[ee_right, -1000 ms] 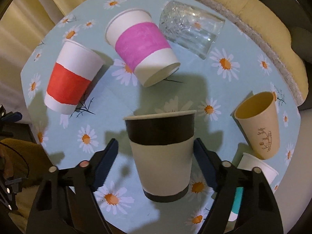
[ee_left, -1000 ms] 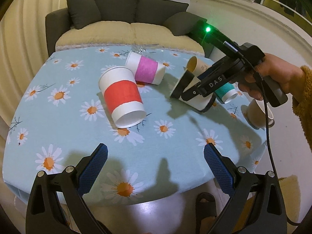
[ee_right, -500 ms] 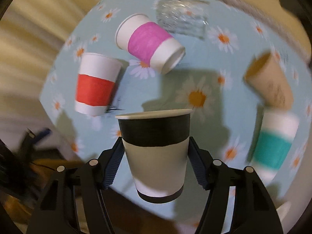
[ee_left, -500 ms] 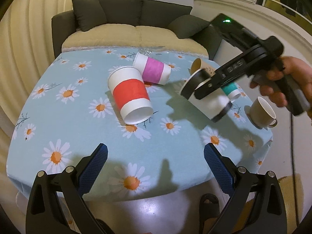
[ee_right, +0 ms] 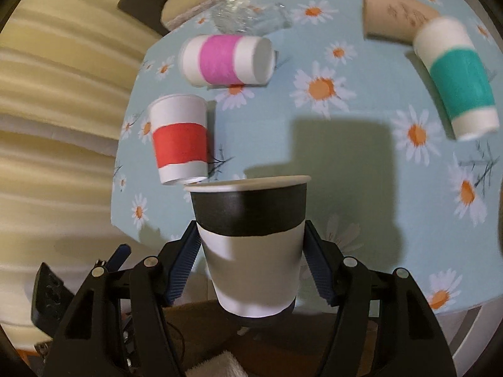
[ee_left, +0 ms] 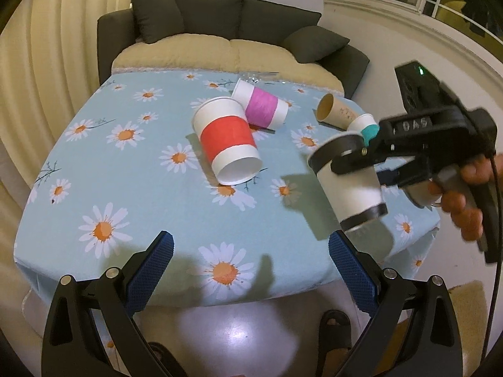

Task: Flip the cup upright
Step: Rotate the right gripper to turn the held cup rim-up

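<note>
1. One large sofa with dark cushions stands behind the table, and the table carries a light blue cloth with daisies; both are as they were one second ago.
2. Compared with the earlier frames, the right gripper has moved from above the middle of the table toward its near right edge, and it is lifted higher over the cloth.
3. Its fingers are pressed on both sides of the black-banded cup, which they only stood beside one second ago.
4. This cup hangs in the air above the near right part of the table, not touching the cloth; it is tilted, with the wide rim up and toward the table centre.
5. The left gripper stays low at the near edge of the table, its jaws spread wide with nothing between them, as before.
6. The red-banded cup lies on its side near the centre of the table, unchanged.
7. The pink-banded cup lies on its side just behind the red one, toward the sofa.
8. The teal-banded cup and the beige cup lie on their sides at the right side of the table, close together.
</note>
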A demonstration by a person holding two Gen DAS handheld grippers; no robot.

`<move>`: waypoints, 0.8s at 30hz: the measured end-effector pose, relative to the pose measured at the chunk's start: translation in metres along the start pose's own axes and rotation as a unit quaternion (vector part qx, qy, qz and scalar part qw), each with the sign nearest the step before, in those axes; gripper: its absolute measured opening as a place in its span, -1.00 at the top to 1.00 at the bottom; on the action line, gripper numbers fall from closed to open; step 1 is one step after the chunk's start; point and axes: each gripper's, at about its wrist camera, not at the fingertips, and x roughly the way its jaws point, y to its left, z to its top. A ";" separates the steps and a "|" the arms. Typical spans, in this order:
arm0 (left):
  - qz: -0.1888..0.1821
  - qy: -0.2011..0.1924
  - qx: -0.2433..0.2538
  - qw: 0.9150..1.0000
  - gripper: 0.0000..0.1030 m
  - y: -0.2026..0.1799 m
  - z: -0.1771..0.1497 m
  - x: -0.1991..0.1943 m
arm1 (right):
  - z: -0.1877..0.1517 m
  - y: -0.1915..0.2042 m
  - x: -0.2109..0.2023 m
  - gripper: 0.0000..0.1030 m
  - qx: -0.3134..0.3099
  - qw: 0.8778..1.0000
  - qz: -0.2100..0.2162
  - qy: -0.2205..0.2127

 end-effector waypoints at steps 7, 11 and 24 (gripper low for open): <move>0.003 0.005 0.003 1.000 -0.87 -0.001 -0.001 0.003 | -0.011 -0.004 0.022 -0.26 0.006 1.000 -0.007 0.000; 0.006 0.011 0.007 1.000 -0.87 -0.003 -0.002 0.006 | -0.013 -0.007 0.025 -0.28 0.011 1.000 -0.007 -0.002; 0.012 0.016 0.014 1.000 -0.87 -0.004 -0.003 0.011 | -0.011 -0.018 0.011 -0.44 0.019 1.000 0.009 -0.013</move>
